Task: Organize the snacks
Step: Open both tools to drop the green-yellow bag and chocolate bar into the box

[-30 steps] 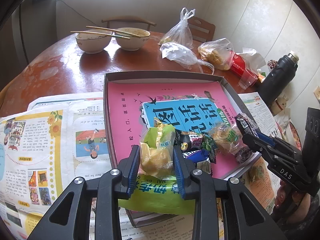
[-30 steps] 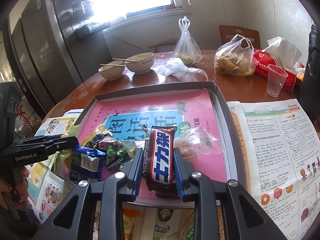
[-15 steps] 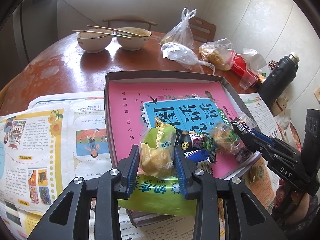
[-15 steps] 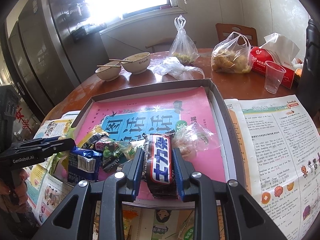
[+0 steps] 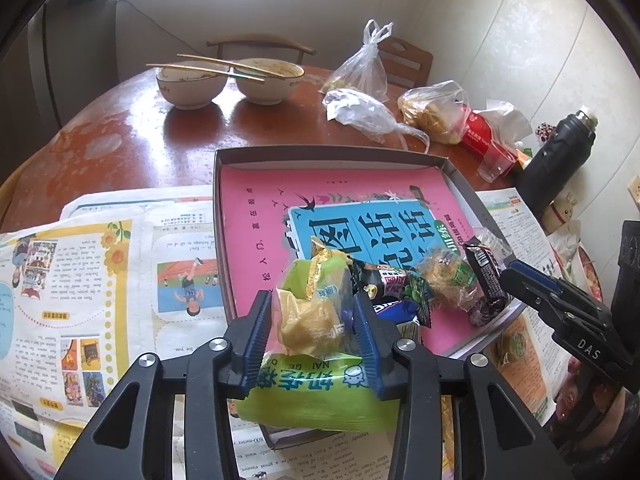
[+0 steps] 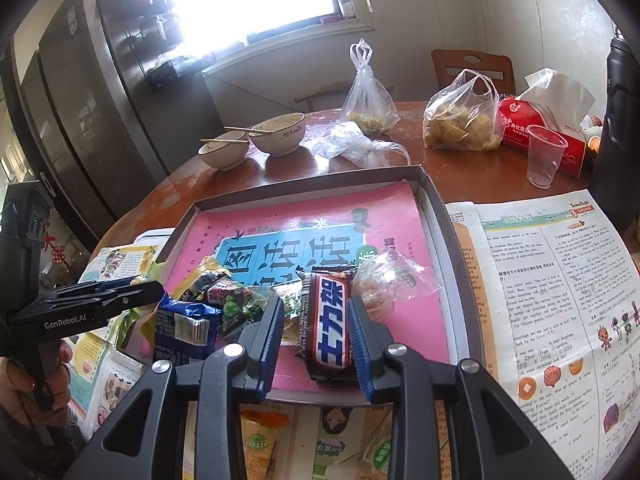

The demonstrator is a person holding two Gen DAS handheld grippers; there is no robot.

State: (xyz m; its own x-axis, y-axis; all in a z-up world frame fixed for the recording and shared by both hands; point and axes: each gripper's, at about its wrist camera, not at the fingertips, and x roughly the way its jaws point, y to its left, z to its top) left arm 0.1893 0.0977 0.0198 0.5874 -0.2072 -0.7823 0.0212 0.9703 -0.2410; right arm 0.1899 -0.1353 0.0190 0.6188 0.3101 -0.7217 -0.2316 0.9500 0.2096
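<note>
A shallow grey box (image 5: 216, 216) lined with a pink and blue cover sits on the table; it also shows in the right wrist view (image 6: 436, 216). My left gripper (image 5: 313, 308) is shut on a yellow-green snack packet (image 5: 316, 304) over the box's near edge. A larger green packet (image 5: 312, 396) lies under it. My right gripper (image 6: 316, 326) has opened around a Snickers bar (image 6: 330, 326), which rests on the pink liner with a gap at the left finger. Several small snacks (image 6: 216, 304) are piled between the two grippers. A clear-wrapped pastry (image 6: 384, 280) lies just right of the bar.
Newspapers (image 5: 100, 272) lie on both sides of the box (image 6: 560, 280). Two bowls with chopsticks (image 5: 224, 80), plastic bags (image 5: 360, 108), a red tissue pack (image 6: 536, 128), a clear cup (image 6: 544, 156) and a black flask (image 5: 556, 156) stand at the back. More packets (image 6: 260, 440) lie below the box's front.
My right gripper's jaws have spread apart and the Snickers bar now lies on the liner. Both grippers shifted slightly; the left keeps its hold on the yellow-green packet.
</note>
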